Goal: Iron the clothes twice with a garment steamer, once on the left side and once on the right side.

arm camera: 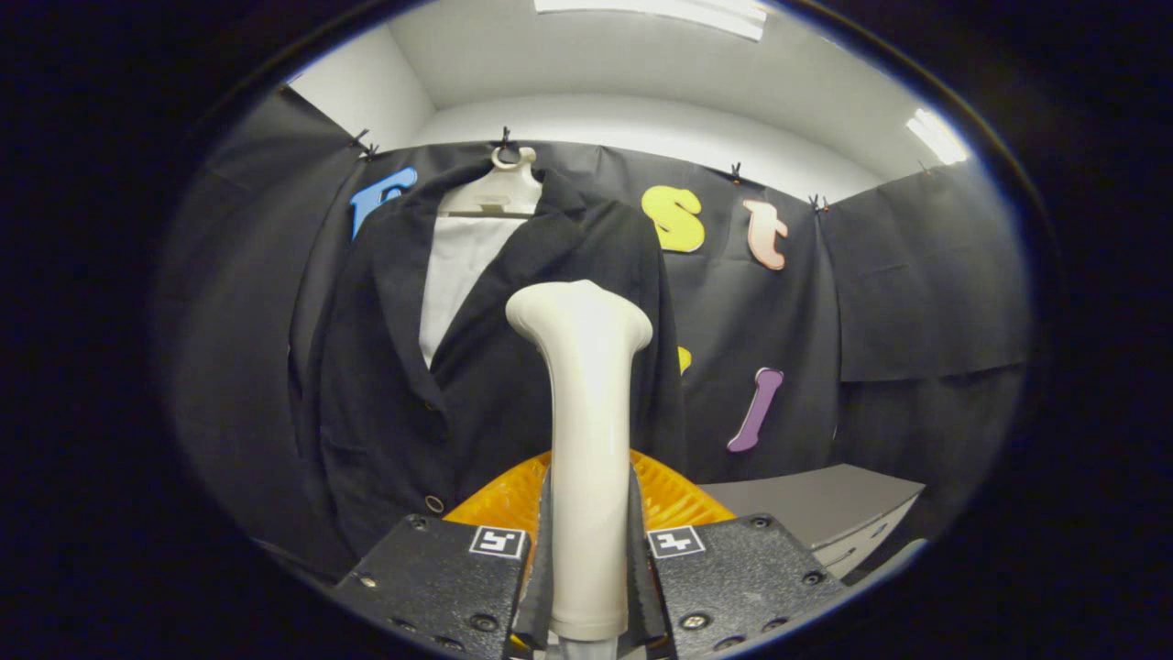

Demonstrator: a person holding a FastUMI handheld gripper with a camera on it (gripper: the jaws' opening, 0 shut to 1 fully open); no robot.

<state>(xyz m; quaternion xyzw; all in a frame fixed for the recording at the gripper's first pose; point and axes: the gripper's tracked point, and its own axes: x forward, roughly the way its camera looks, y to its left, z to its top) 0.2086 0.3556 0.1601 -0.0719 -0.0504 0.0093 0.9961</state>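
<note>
Garment steamer (586, 440) stands upright between the fingers (586, 568), which clamp its handle low down; rigid, smooth plastic, probably light but slippery. Its head sits before the soft black jacket (495, 385) hanging on a hanger (499, 192).

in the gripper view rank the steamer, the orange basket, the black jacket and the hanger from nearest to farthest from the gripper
1. Steamer: clamped between the fingers of the gripper, head pointing ahead.
2. Orange basket: just beyond the fingers, behind the steamer's handle.
3. Black jacket: hanging on the wall ahead.
4. Hanger: top of the jacket, highest and farthest.
</note>
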